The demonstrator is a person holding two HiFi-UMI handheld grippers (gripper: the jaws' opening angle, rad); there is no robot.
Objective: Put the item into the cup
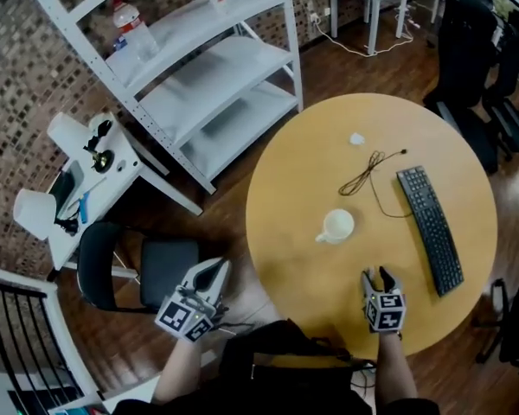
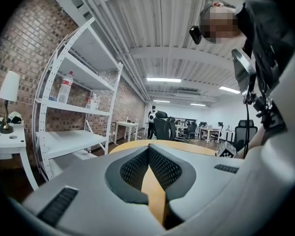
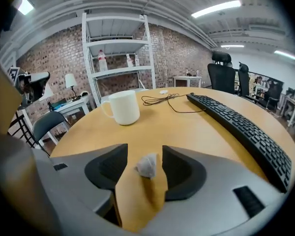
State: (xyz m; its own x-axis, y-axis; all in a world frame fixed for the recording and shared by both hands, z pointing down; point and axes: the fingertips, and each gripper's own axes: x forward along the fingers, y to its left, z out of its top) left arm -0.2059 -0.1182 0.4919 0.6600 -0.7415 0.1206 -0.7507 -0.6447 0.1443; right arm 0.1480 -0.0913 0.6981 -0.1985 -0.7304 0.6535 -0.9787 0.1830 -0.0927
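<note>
Item, a small whitish crumpled wad, lies on the counter right between the jaws of your right gripper. Those jaws stand wide apart with a gap on each side of the wad, so the pads are not pressing it: released, nothing grasped. That gripper rests at the near edge of the counter, pointing at the cup.

Your left gripper is off the counter's left edge, above the floor beside a black chair. Its jaw tips meet, clenched on nothing; only the counter edge shows through the gap behind the tips.

Cup, white with a handle, stands upright near the middle of the counter, well apart from the item and a little left of your right gripper's line.

Right of the cup a black keyboard lies lengthwise. A thin black cable loops between the cup and the keyboard, further back. Beyond it, near the far edge, a small white scrap lies alone.

Past the counter on the left, a white shelf stands against the brick wall, with a clear bottle on its upper level.
</note>
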